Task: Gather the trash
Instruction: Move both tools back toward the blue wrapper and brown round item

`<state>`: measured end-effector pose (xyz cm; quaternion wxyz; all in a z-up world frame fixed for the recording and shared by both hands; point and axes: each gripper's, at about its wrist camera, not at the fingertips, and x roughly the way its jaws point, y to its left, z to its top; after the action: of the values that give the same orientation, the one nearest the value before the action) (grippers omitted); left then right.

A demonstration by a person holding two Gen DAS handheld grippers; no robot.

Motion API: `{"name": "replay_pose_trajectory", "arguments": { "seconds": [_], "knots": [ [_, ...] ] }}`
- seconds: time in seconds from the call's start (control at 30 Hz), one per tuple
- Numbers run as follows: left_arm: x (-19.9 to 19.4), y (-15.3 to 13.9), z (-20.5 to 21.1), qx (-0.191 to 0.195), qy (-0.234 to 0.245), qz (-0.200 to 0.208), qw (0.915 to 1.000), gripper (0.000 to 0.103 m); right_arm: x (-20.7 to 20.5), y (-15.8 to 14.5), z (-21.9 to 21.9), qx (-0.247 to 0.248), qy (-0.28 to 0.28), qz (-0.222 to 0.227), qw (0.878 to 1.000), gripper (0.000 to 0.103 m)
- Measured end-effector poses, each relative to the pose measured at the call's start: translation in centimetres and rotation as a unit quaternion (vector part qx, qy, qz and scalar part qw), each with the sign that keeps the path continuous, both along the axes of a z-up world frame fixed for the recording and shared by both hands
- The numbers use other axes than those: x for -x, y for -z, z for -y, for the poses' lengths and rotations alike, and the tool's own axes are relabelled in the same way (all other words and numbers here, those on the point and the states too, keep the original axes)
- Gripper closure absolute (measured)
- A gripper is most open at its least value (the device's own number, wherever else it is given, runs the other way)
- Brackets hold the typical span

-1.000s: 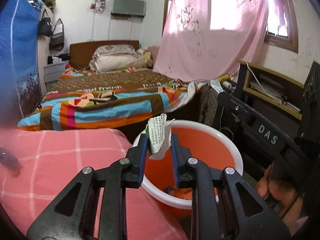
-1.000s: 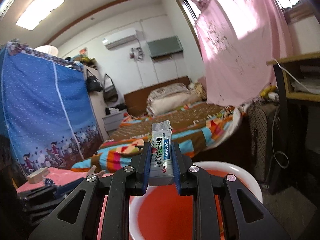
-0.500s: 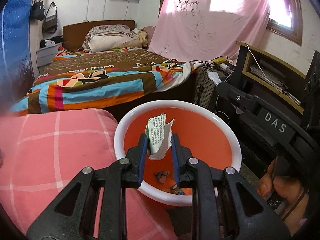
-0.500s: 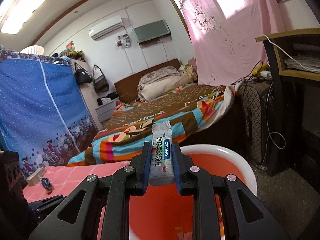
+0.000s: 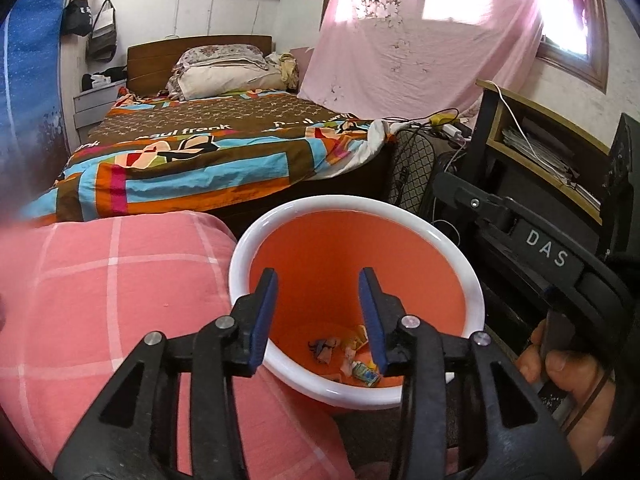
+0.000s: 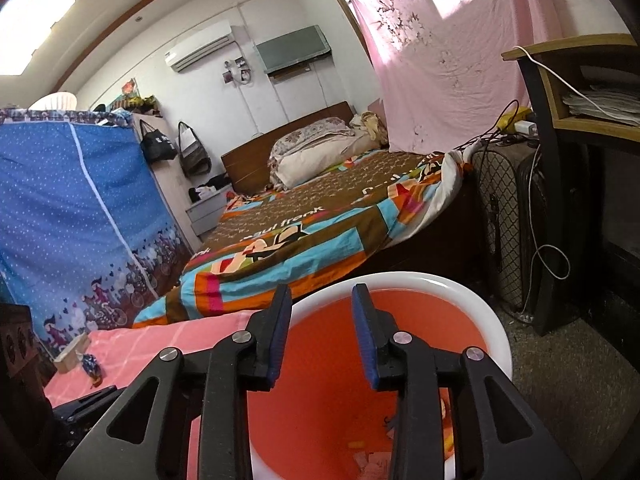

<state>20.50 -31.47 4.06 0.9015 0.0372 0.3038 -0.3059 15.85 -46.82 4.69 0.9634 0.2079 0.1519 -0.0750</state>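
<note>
An orange bin with a white rim [image 5: 440, 240] [image 6: 476, 292] stands on the floor beside a pink checked cover [image 5: 100, 280]. Several scraps of trash [image 5: 352, 356] lie at its bottom. My left gripper [image 5: 318, 292] hangs over the bin's near rim, its jaws opening with nothing between them. My right gripper [image 6: 320, 312] is also above the bin, jaws opening and empty. In the left wrist view the right gripper's black body [image 5: 540, 248] shows at the right, held by a hand [image 5: 568, 376]. A small wrapper [image 6: 90, 364] lies on the pink cover at the left.
A bed with a colourful quilt [image 5: 208, 152] lies beyond the bin. A blue fabric wardrobe [image 6: 72, 216] stands at the left. A dark shelf unit with papers [image 5: 540, 148] and a fan with cables [image 6: 508, 220] stand at the right. A pink curtain [image 5: 420, 40] covers the window.
Both grippers have opened: the crumpled paper left the left jaws and the white sachet left the right jaws. Both views have tipped down toward the bin.
</note>
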Motion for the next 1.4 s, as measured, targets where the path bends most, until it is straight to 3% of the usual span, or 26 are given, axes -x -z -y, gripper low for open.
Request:
{"name": "replay_pose_trajectory", "arguments": {
  "seconds": [0.17,0.33,0.47,0.53,0.6,0.77,0.87,1.4],
  "knots": [
    [-0.3,-0.5,-1.1,0.006,-0.018,0.004,0.9998,0.056,0.0,0.0,0.1,0.000,0.000,0.001,1.000,0.071],
    [-0.4,-1.3,-3.1,0.016,-0.042,0.015,0.9989,0.051,-0.2,-0.2,-0.2,0.001,-0.003,0.006,1.000,0.063],
    [-0.1,-2.2,-5.2,0.026,-0.077,0.030,0.9962,0.040,-0.4,-0.9,-1.3,0.014,-0.011,0.021,1.000,0.055],
    [-0.1,-2.7,-6.2,0.033,-0.096,0.040,0.9940,0.032,-0.4,-1.3,-2.1,0.024,-0.013,0.028,0.999,0.048],
    [0.3,-3.1,-7.5,0.042,-0.117,0.055,0.9908,0.020,-0.2,-1.7,-2.8,0.035,-0.013,0.043,0.998,0.027],
    [1.4,-4.2,-11.1,0.064,-0.169,0.104,0.9780,0.000,0.4,-2.9,-4.7,0.059,-0.018,0.087,0.994,0.016],
    [2.0,-4.7,-13.1,0.080,-0.200,0.131,0.9676,0.000,0.5,-3.2,-5.8,0.069,-0.021,0.110,0.991,0.000],
    [3.9,-5.4,-22.1,0.069,-0.288,0.193,0.9354,0.000,-0.4,-4.4,-14.3,0.101,-0.090,0.204,0.969,0.000]
  ]
}}
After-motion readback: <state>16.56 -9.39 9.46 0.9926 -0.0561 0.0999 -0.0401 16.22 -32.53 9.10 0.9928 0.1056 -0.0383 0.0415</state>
